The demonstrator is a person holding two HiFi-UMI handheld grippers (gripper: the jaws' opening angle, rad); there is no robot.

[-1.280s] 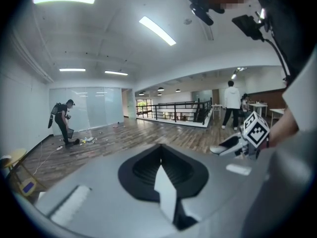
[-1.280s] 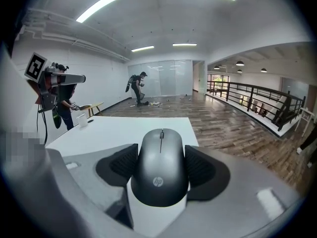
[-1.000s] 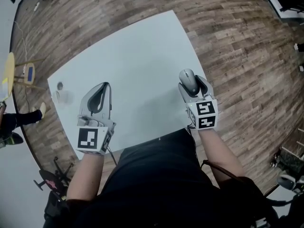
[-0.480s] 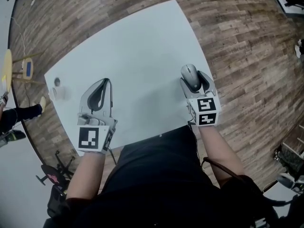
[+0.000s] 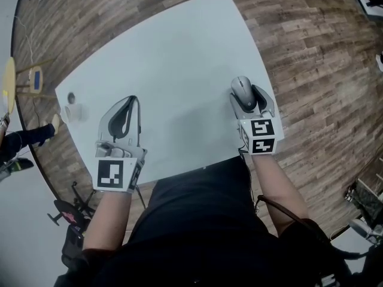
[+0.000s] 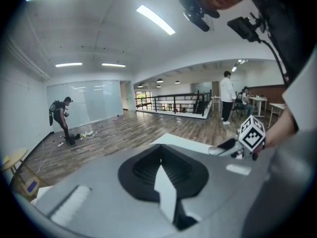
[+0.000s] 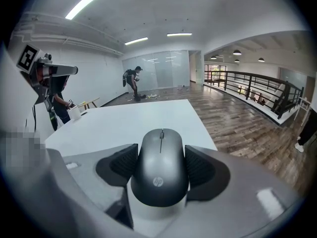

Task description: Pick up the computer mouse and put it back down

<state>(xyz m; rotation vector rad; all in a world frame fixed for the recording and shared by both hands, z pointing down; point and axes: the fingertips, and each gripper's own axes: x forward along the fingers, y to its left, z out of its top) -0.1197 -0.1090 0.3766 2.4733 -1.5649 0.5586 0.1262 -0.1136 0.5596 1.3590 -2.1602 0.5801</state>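
Showing R claw (image 5: 248,95) clamped on the grey computer mouse (image 5: 242,90), pads pressing both its flanks, scroll wheel pointing away from the person. Mouse lies at approx. 3 o'clock of the white counter (image 5: 173,70), near that edge; whether it rests on the surface or hangs just above can't be told. L claw (image 5: 133,102) at approx. 8 o'clock, jaws together w/ nothing btw. them, well apart from the mouse. Wood floor (image 5: 311,52) surrounds the counter.

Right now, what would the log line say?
right gripper: shut on mouse | left gripper: shut, empty | mouse: by right edge of table
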